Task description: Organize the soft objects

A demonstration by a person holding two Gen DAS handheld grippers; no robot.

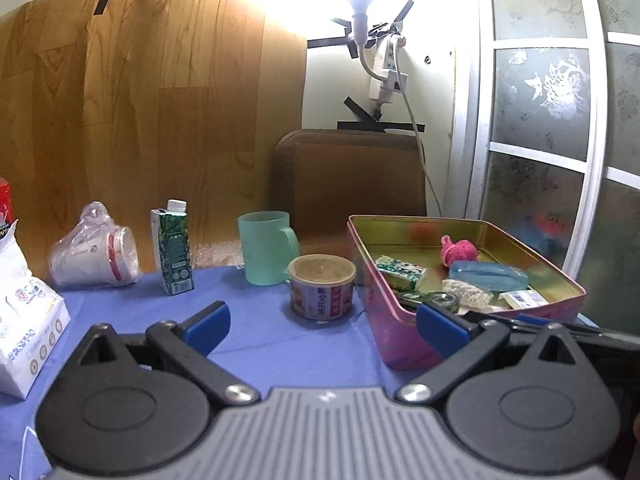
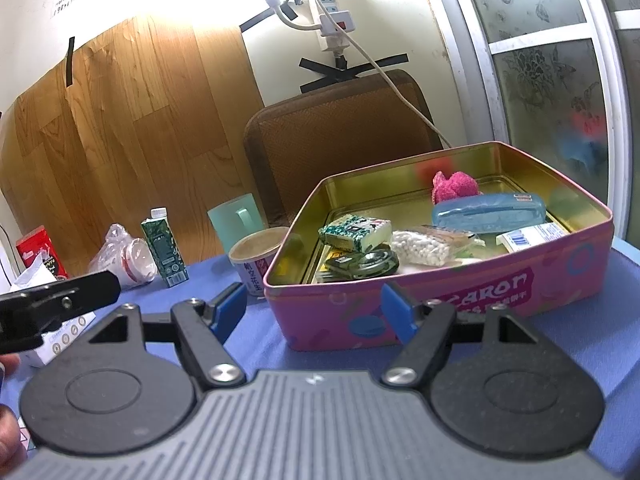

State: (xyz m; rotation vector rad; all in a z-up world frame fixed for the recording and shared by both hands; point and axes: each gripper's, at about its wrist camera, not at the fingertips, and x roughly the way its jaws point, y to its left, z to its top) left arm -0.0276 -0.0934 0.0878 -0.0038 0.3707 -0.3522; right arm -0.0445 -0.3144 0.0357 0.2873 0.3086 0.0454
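An open pink tin (image 2: 440, 300) stands on the blue cloth, just beyond my right gripper (image 2: 313, 313), which is open and holds nothing. Inside lie a pink fuzzy soft toy (image 2: 454, 186) at the back, a blue plastic case (image 2: 488, 210), a green-and-white packet (image 2: 356, 232), a bag of white beads (image 2: 420, 246) and a white box (image 2: 532, 236). My left gripper (image 1: 323, 328) is also open and empty. It sits left of the tin (image 1: 384, 320), its right pad in front of the tin's near corner. The toy (image 1: 460, 252) shows there too.
Left of the tin stand a lidded can (image 1: 322, 286), a green mug (image 1: 266, 246), a green carton (image 1: 173, 250) and bagged paper cups (image 1: 94, 254). A tissue pack (image 1: 28, 324) lies at the far left. A brown chair back (image 1: 352, 176) stands behind the table.
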